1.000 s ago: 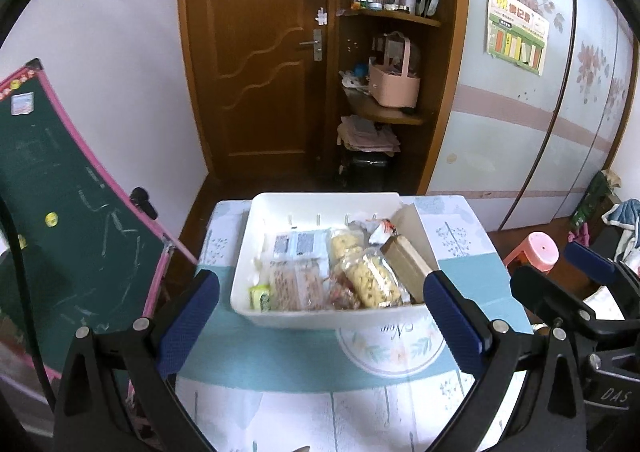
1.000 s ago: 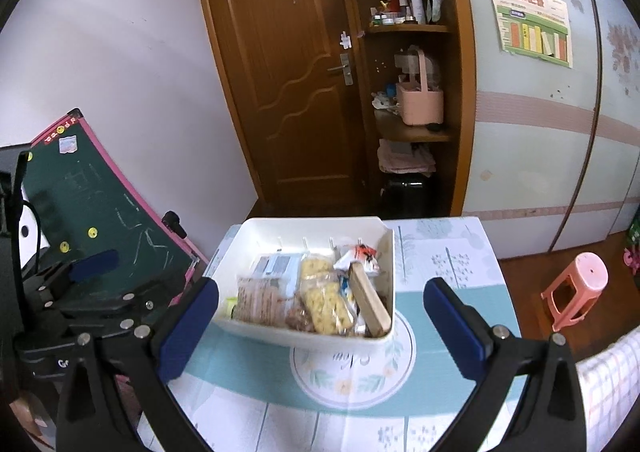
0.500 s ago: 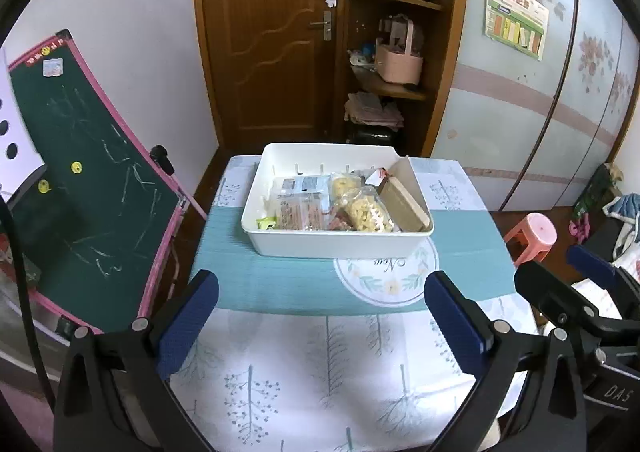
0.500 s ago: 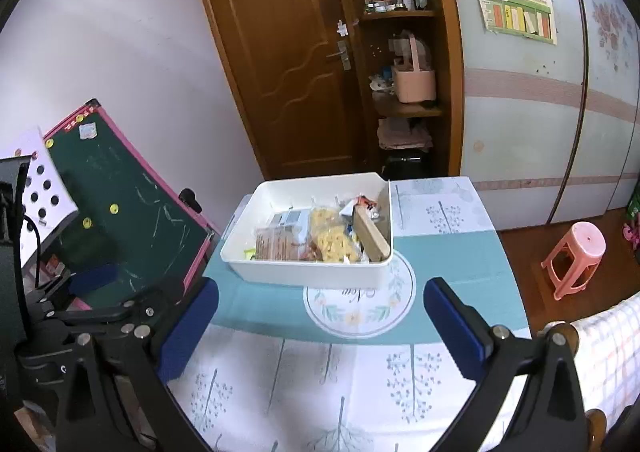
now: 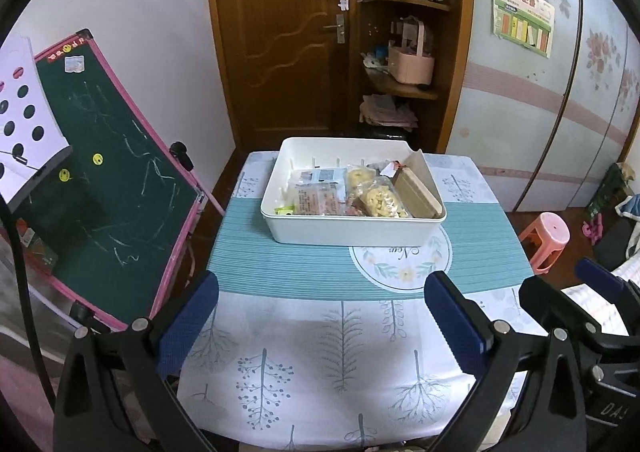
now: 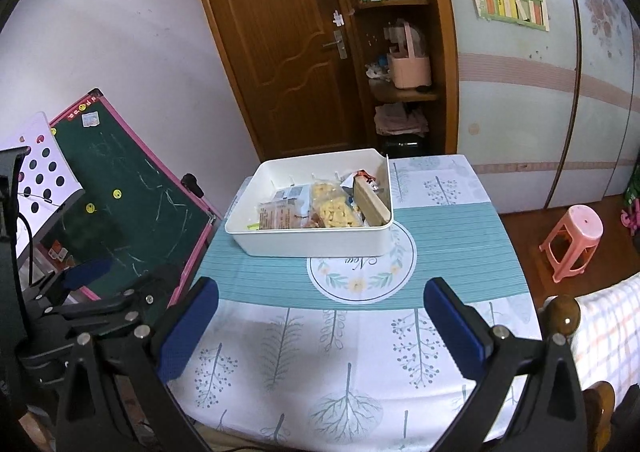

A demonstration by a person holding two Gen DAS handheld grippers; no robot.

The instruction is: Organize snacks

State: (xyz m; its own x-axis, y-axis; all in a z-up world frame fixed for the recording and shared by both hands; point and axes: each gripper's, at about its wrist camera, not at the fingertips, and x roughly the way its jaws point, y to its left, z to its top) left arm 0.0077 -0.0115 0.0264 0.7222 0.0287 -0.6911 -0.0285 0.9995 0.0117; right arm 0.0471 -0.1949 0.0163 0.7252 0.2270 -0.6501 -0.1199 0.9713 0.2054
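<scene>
Both grippers are held above the near end of the table [image 5: 344, 332], level with each other and aimed toward 12 o'clock at the white bin [image 5: 352, 228]. The left gripper [image 5: 320, 320] fills the lower part of its own view, its blue pads [image 5: 188, 326] spread wide and touching nothing; in the right wrist view it appears again at 8 o'clock, off the table's left edge. The right gripper [image 6: 320, 322] is likewise released, fingers far apart with only patterned cloth between them, and its body shows at 4 o'clock in the left wrist view. The bin sits on the far half of the table, overlapping the teal striped band [image 5: 280, 268] and touching the round floral emblem [image 6: 360, 272]. Inside it, snack packets [image 5: 320, 199] lie flat toward the left, a bag of yellow puffs [image 6: 334, 207] lies in the middle, and a tan box [image 5: 416, 191] leans against the right wall; smaller wrappers at the back are too small to read. The cloth between the bin and the grippers is bare. A green chalkboard [image 5: 108, 187] leans close to the table's left edge at 9 o'clock, and a pink stool [image 6: 572, 240] stands on the floor at 3 o'clock, well apart from the table.
</scene>
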